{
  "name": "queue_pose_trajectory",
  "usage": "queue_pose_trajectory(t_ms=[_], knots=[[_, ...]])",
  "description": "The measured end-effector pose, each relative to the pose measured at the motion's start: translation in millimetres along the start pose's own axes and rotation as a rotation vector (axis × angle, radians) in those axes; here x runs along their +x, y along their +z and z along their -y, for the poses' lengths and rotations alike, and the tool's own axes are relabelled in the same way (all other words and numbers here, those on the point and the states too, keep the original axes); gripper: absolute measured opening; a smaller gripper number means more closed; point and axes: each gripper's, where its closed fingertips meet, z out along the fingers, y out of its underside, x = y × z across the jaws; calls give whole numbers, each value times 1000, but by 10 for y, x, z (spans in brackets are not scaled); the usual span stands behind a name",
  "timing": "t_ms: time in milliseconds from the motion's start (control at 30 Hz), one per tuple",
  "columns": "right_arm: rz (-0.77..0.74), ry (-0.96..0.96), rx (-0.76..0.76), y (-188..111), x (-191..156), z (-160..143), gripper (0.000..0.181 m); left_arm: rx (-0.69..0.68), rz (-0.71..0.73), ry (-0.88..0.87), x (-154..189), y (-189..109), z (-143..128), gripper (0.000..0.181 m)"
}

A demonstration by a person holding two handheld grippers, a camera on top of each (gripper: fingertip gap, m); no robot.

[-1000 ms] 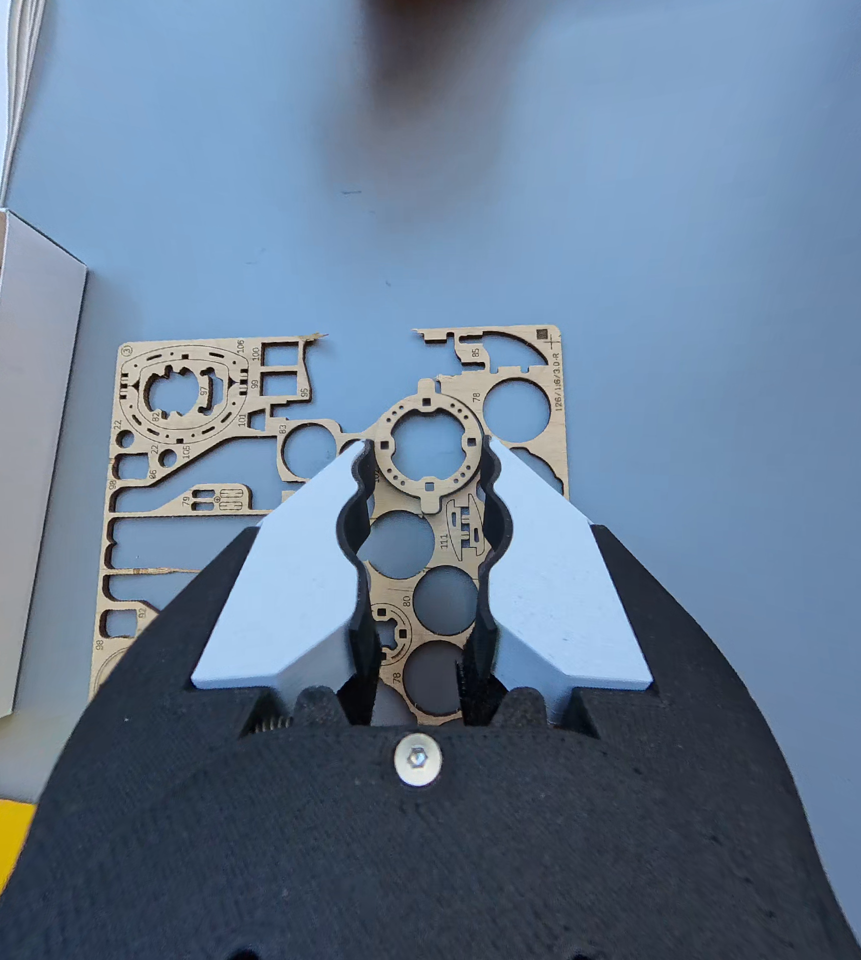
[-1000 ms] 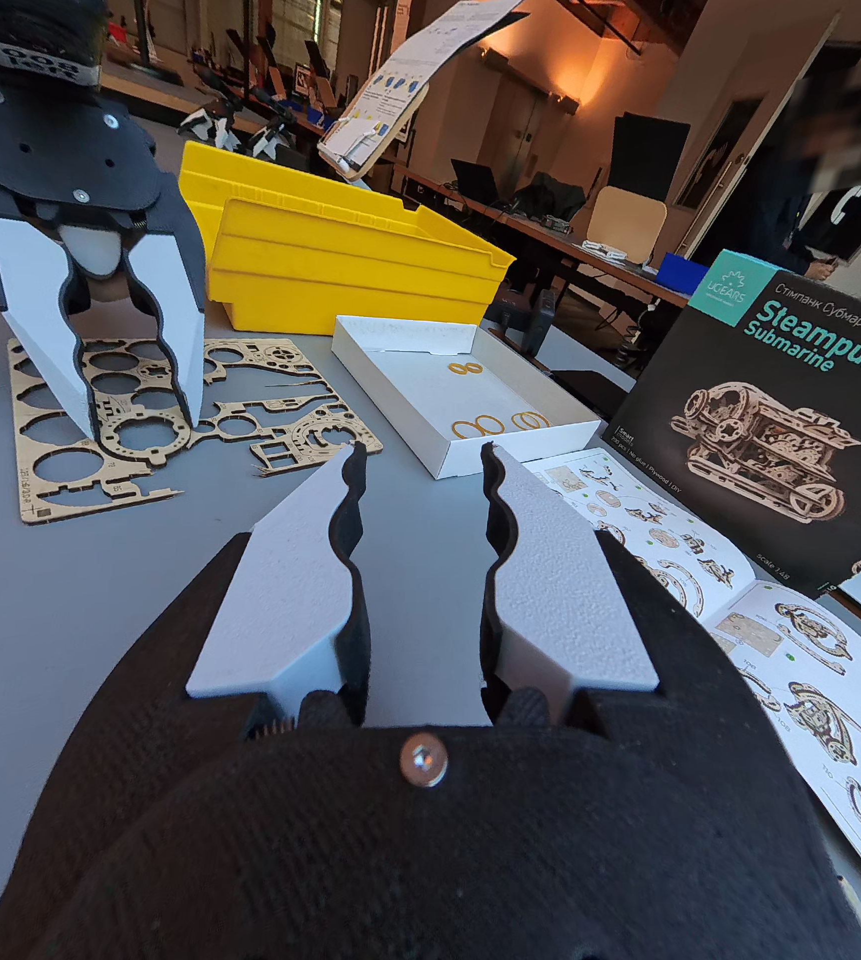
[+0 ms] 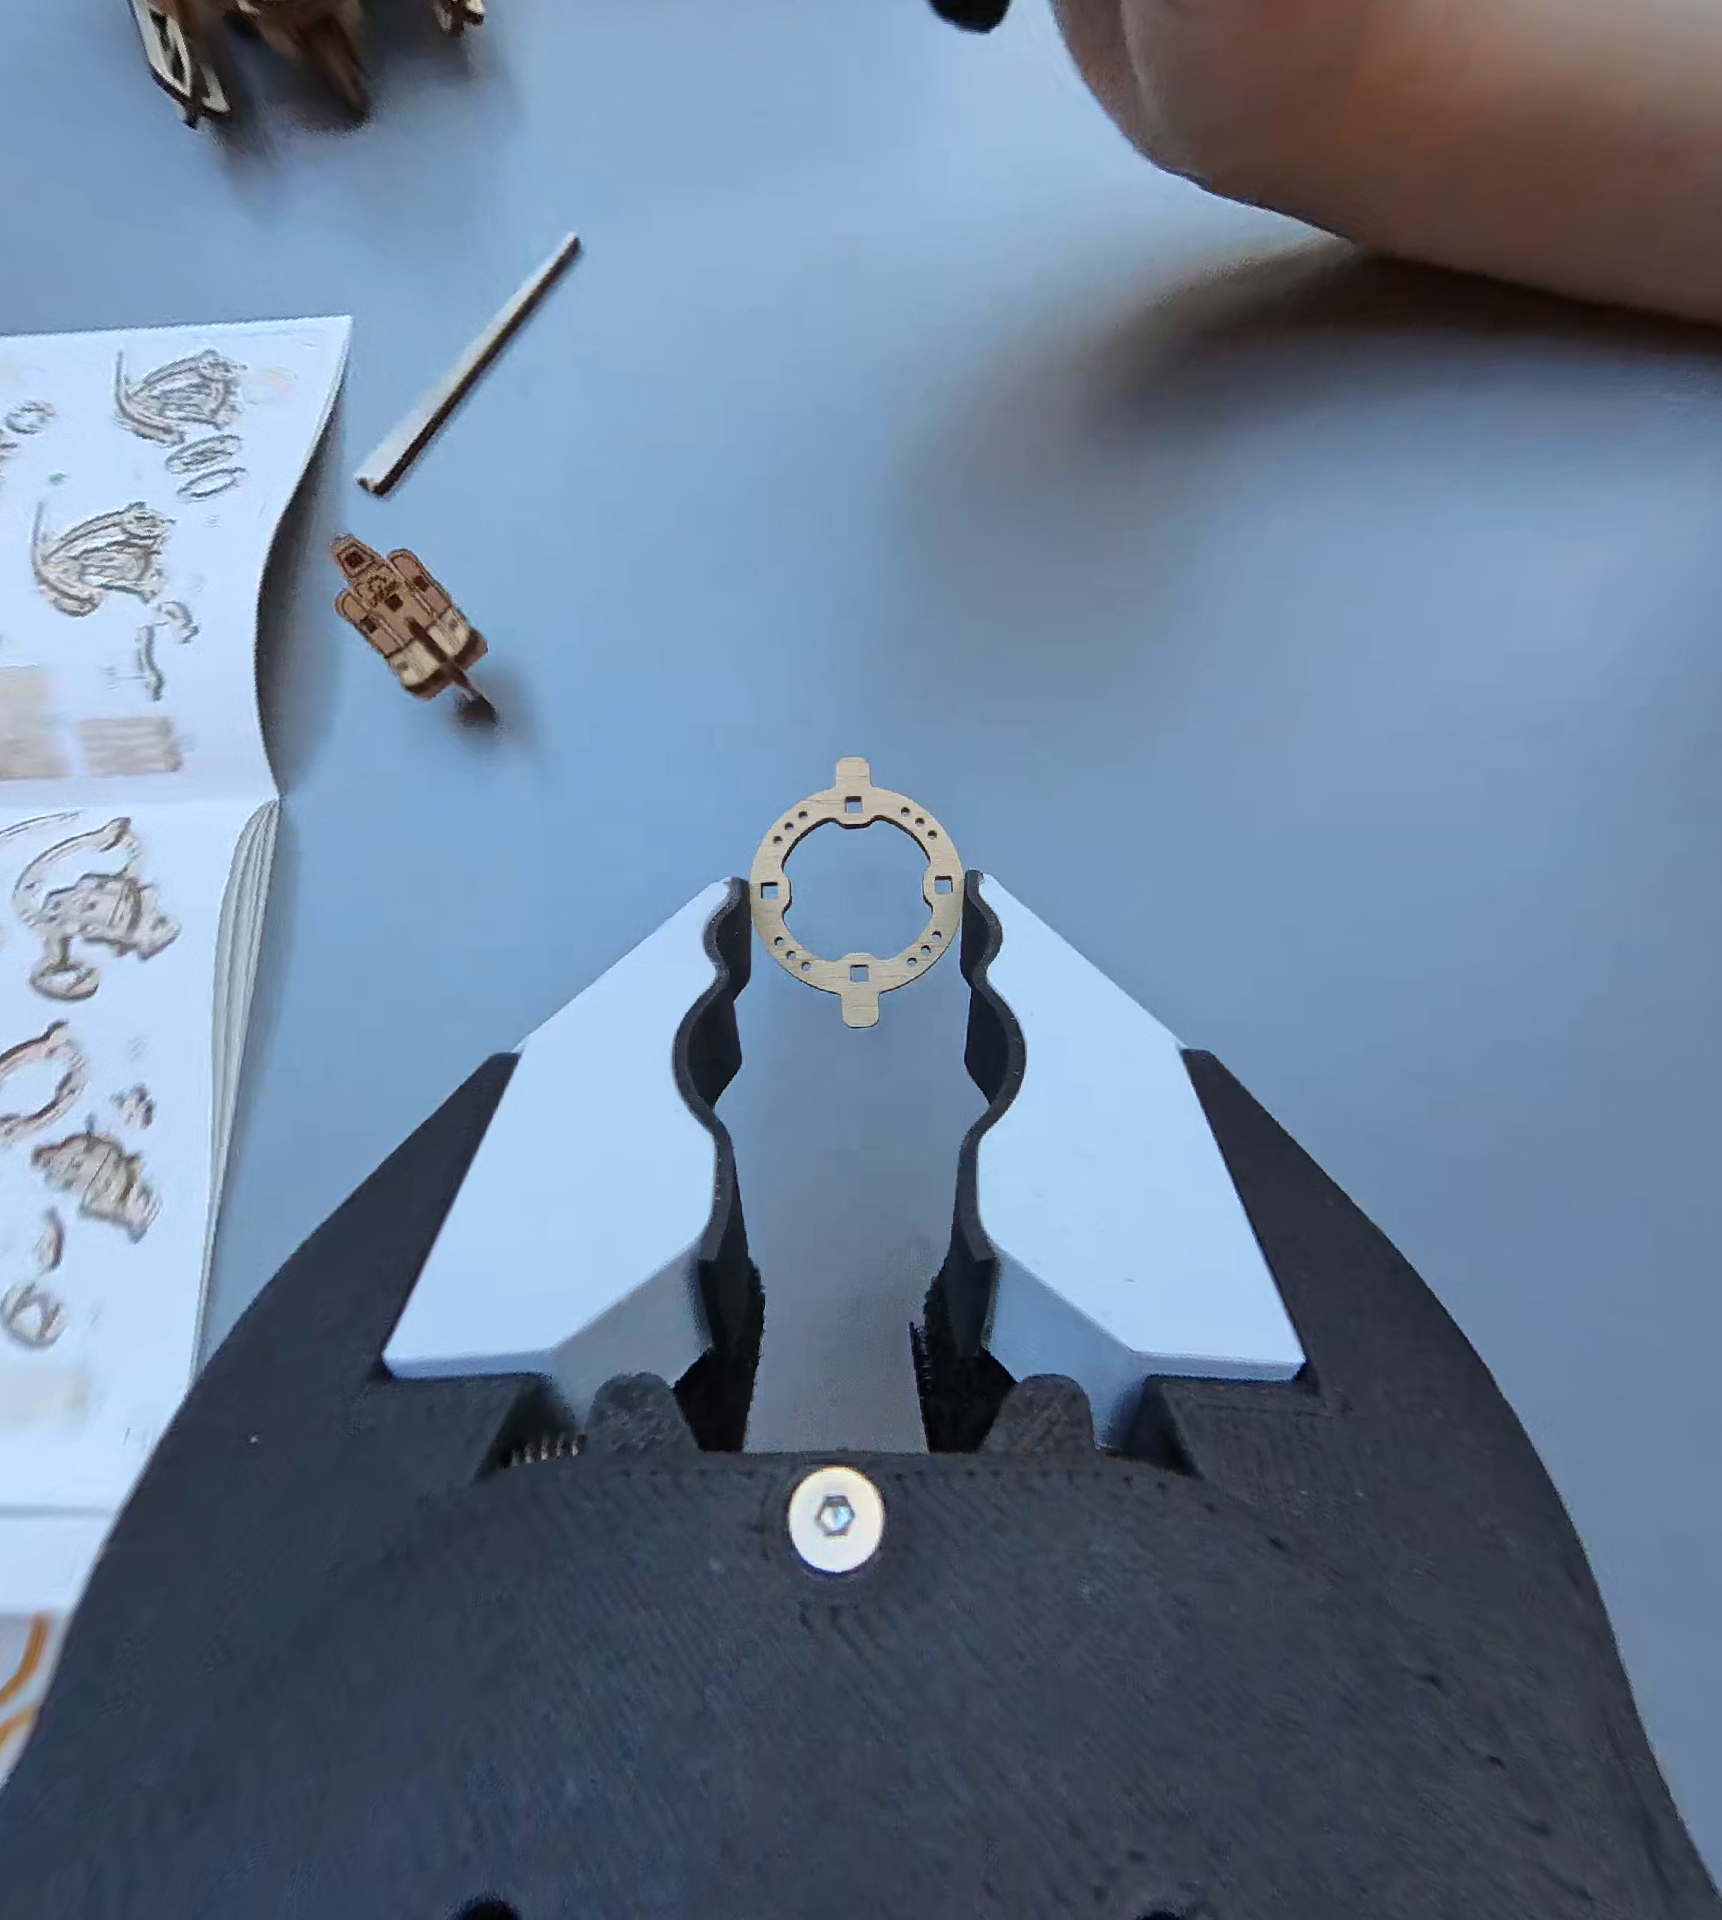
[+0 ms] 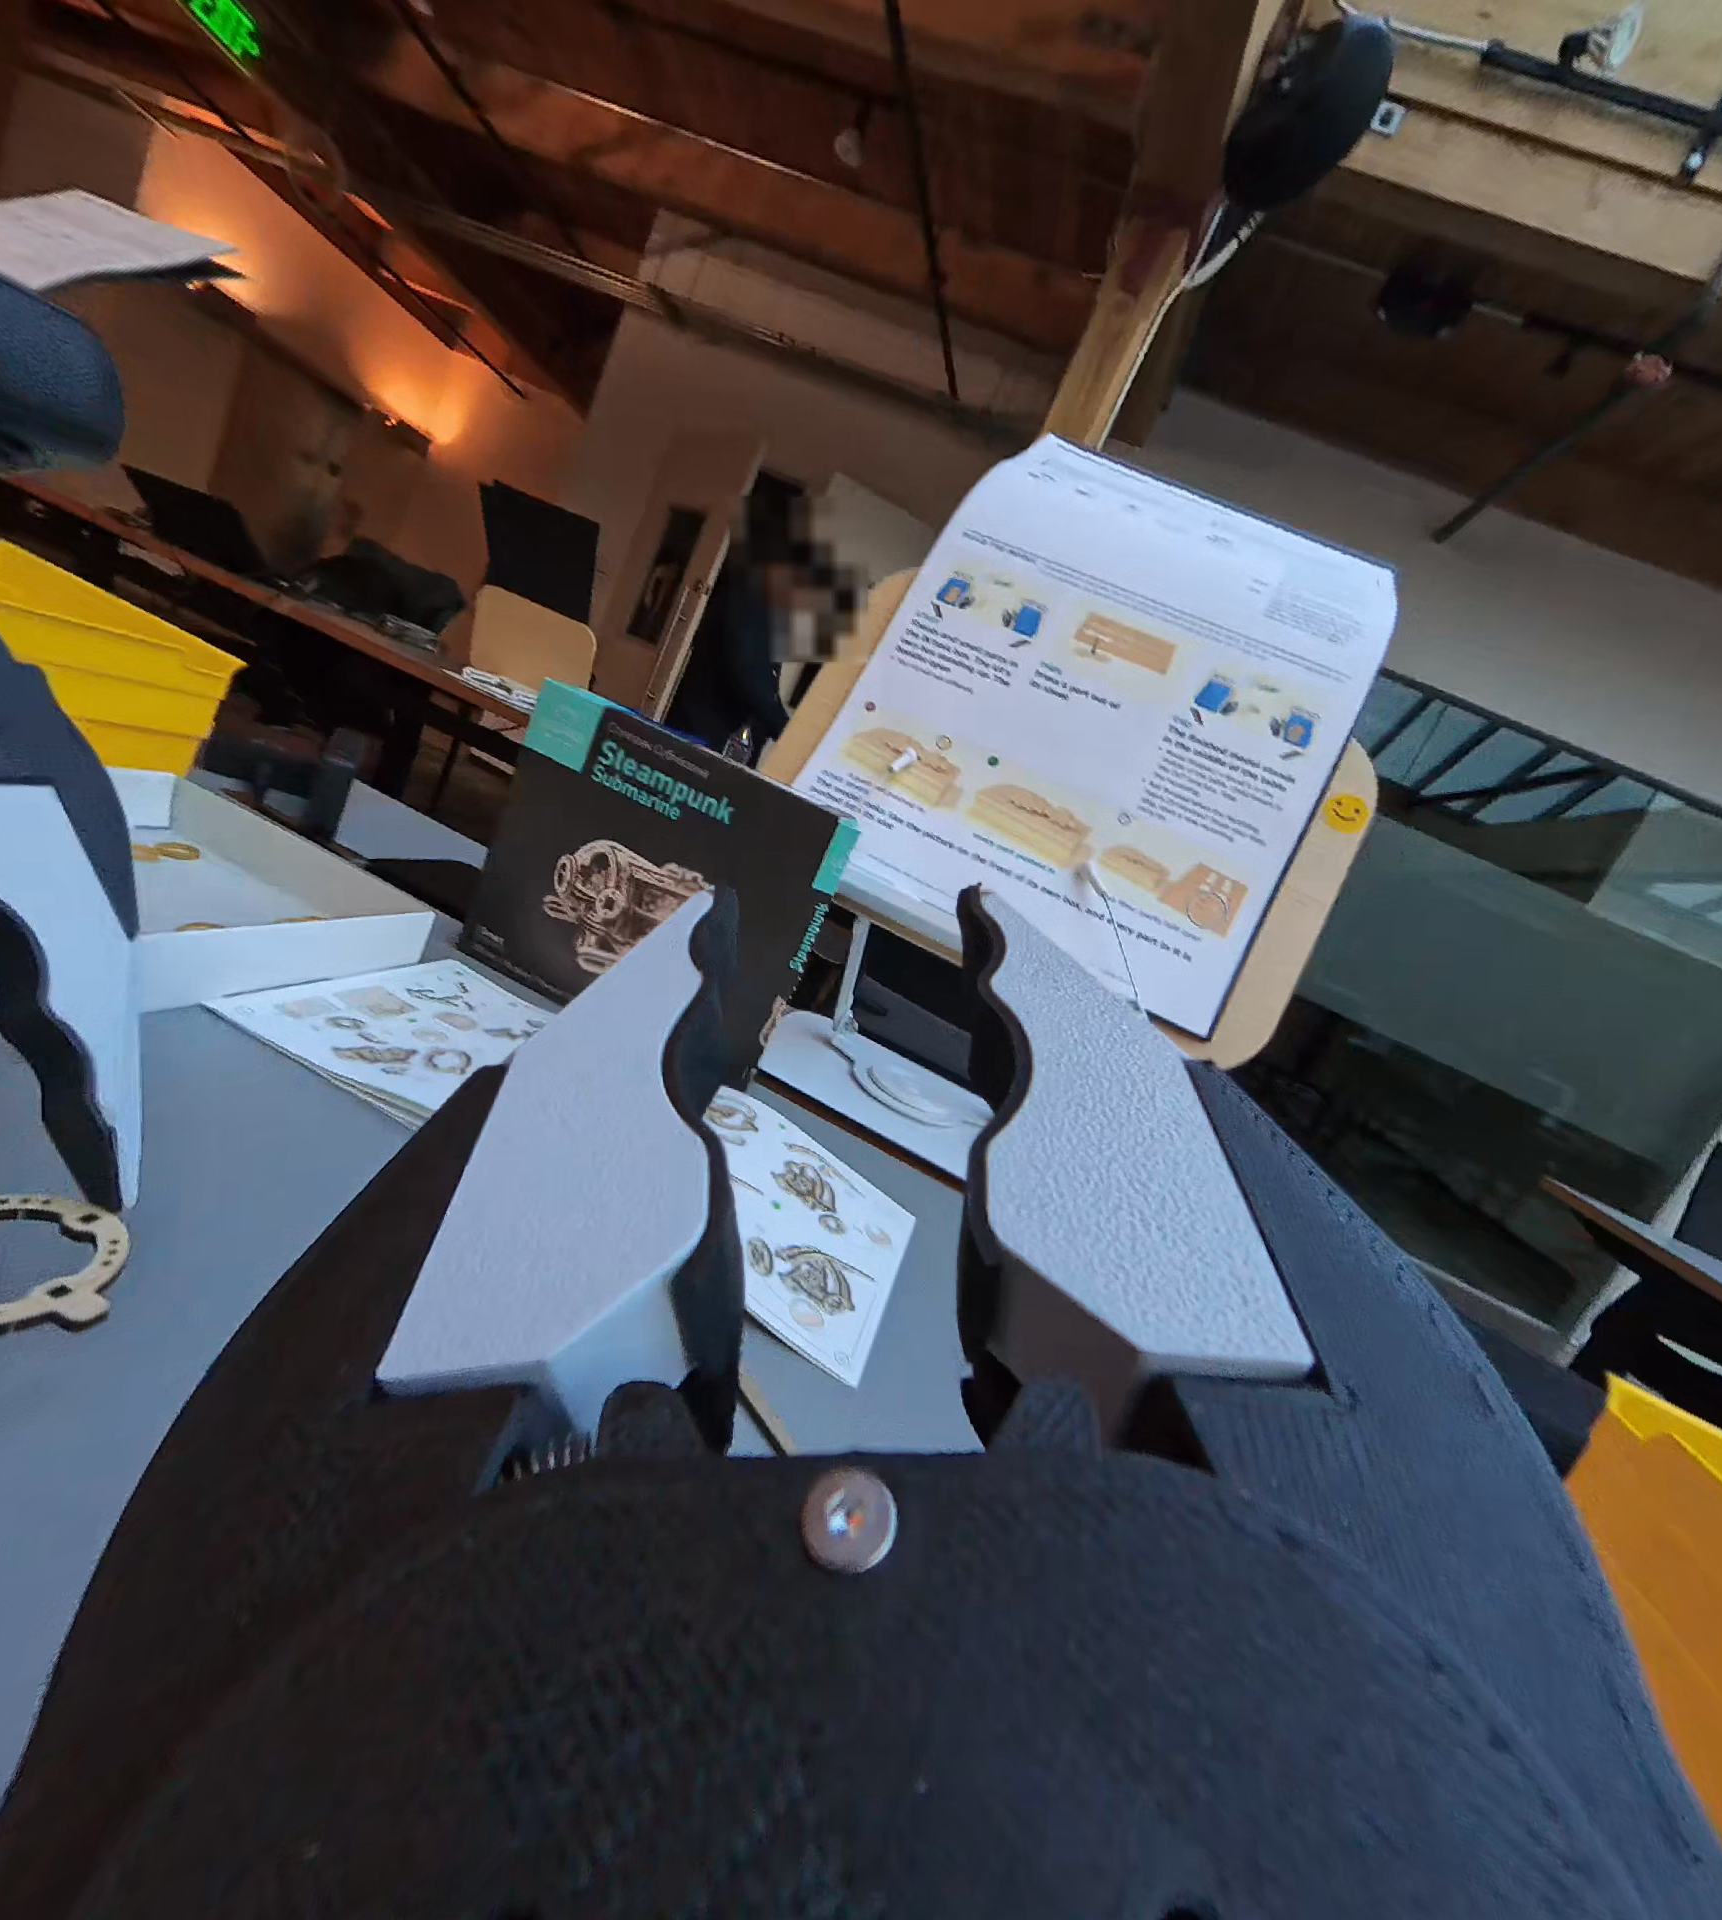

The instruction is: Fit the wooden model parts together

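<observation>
One wooden ring [image 3: 855, 891] now clear of its sheet, pinched in left gripper [image 3: 855, 896]; right gripper [image 4: 836, 914] empty, agape.

Pale tan wooden ring [image 3: 857, 891] dotted with tiny holes, grey-blue table [image 3: 1252, 727], yellow bins [image 4: 109, 655], black-and-teal box [image 4: 649, 831]

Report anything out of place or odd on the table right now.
Nothing stands out as damaged or spilled. The wooden ring sits squarely between the left gripper tips; a small wooden piece and a stick lie loose beside the booklet.
</observation>
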Motion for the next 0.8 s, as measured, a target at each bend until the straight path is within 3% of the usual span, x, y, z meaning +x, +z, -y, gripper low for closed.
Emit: queue_pose_trajectory(t_ms=[33, 233, 800], knots=[[-10, 16, -13, -14, 59, -44, 41, -3, -5, -1, -23, 74, 20, 39], [22, 155, -54, 62, 92, -214, 42, -87, -34, 41, 61, 246, -80, 39], [73, 230, -13, 75, -27, -80, 42, -22, -87, 55, 192, 279, -112, 39]])
